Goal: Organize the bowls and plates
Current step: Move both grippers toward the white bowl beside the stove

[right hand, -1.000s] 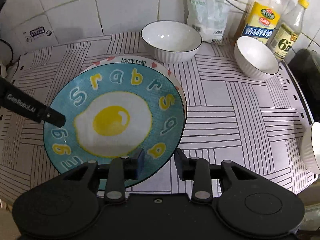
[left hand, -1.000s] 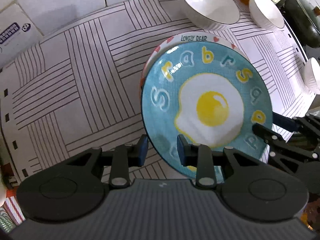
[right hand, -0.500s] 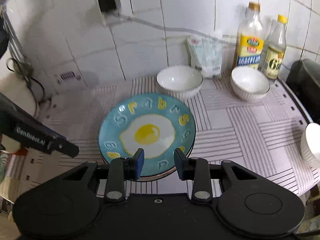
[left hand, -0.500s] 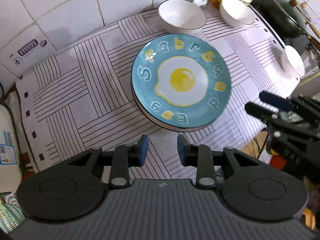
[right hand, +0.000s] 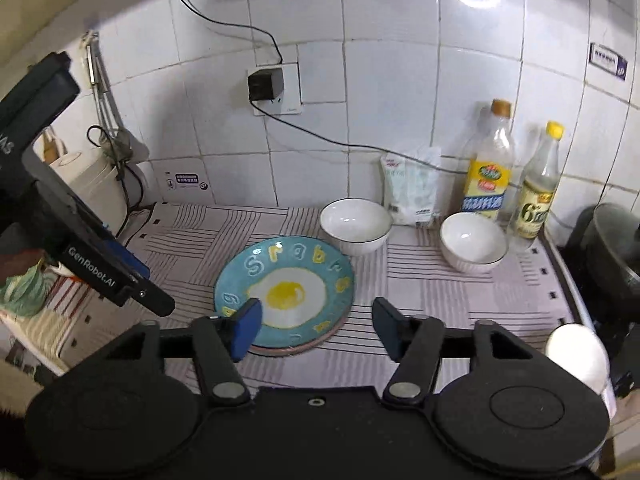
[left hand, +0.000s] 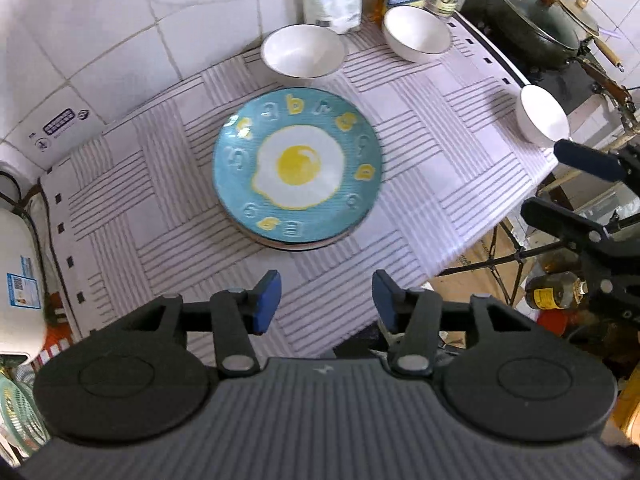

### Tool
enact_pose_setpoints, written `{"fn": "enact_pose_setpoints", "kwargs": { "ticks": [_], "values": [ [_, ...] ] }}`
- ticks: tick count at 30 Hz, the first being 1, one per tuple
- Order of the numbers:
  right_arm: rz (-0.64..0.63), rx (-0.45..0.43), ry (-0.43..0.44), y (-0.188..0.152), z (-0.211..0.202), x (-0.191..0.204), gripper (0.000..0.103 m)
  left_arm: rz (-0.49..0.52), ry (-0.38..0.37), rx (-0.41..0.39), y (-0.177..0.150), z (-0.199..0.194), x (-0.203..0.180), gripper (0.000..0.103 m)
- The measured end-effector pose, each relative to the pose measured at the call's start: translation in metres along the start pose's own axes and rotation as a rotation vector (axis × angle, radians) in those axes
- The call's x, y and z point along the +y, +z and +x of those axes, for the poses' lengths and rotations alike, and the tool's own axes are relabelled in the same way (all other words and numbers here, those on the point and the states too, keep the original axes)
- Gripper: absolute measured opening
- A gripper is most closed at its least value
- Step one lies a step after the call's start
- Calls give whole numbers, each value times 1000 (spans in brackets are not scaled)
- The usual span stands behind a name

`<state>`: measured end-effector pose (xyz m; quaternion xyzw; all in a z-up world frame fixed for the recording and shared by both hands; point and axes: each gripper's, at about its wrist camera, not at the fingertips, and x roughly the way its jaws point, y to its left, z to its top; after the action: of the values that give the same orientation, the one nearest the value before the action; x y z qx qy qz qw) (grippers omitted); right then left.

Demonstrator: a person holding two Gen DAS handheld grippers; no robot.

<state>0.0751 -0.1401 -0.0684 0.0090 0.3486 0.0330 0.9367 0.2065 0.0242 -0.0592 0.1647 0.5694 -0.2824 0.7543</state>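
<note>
Round glossy egg plate (stacked), ribbed striped mat

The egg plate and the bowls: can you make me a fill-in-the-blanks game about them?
1. The blue plate has a fried ___ painted in its middle.
2. The blue plate lies on top of another ___.
3. The number of white bowls on the striped cloth is ___.
4. Between the fingers of the left hand-held gripper there is ___.

Missing words: egg; plate; three; nothing
</note>
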Motion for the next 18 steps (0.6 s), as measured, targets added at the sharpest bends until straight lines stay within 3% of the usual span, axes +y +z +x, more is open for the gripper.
{"fn": "enact_pose_setpoints", "kwargs": {
  "ticks": [6, 10, 18],
  "values": [
    [-20, 4, -41, -24, -23, -61, 76, -6, -15, -24, 19, 6, -54, 63],
    [10, 5, -78, -47, -28, -109, 89, -31, -30, -49, 36, 19, -90, 68],
    [86, 29, -140, -100, -11, -206, 90, -58, -69, -128, 69, 61, -153, 82]
  ]
}}
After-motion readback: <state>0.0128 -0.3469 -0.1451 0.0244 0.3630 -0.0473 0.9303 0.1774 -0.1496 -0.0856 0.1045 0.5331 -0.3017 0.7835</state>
